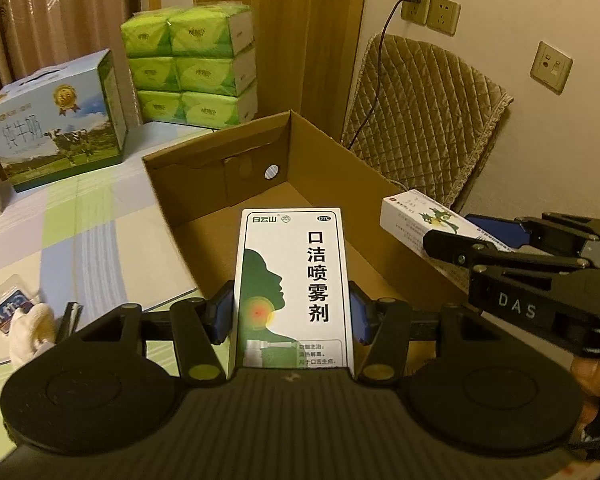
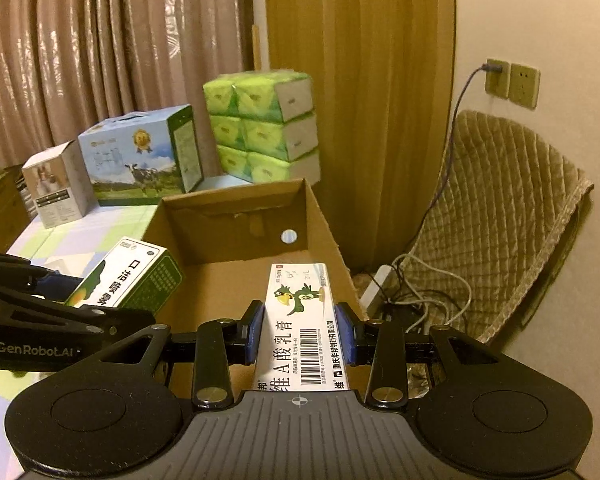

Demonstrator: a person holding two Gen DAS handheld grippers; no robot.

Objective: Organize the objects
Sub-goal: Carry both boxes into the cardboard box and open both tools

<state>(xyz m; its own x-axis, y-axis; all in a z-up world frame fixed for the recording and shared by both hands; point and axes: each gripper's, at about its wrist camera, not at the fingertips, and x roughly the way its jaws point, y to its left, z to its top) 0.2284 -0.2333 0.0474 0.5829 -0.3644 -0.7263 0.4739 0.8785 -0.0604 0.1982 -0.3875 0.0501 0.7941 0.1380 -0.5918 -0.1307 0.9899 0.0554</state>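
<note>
My left gripper (image 1: 292,316) is shut on a white and green spray box (image 1: 294,280), held over the near end of an open cardboard box (image 1: 332,160). Seen from the right wrist view, that spray box (image 2: 128,280) hangs at the cardboard box's left wall. My right gripper (image 2: 300,334) is shut on a long white ointment box with a green bird (image 2: 300,320), above the cardboard box (image 2: 320,216) near its right wall. The left wrist view shows the ointment box (image 1: 416,220) and right gripper (image 1: 460,244) at the right rim. The cardboard box's floor shows nothing inside.
A milk carton with a cow (image 1: 56,120) and stacked green tissue packs (image 1: 196,68) stand behind the box on the checked cloth. A small white box (image 2: 56,188) stands at far left. A quilted chair (image 2: 500,216) and cables (image 2: 412,292) are at right. A blister pack (image 1: 8,304) lies at left.
</note>
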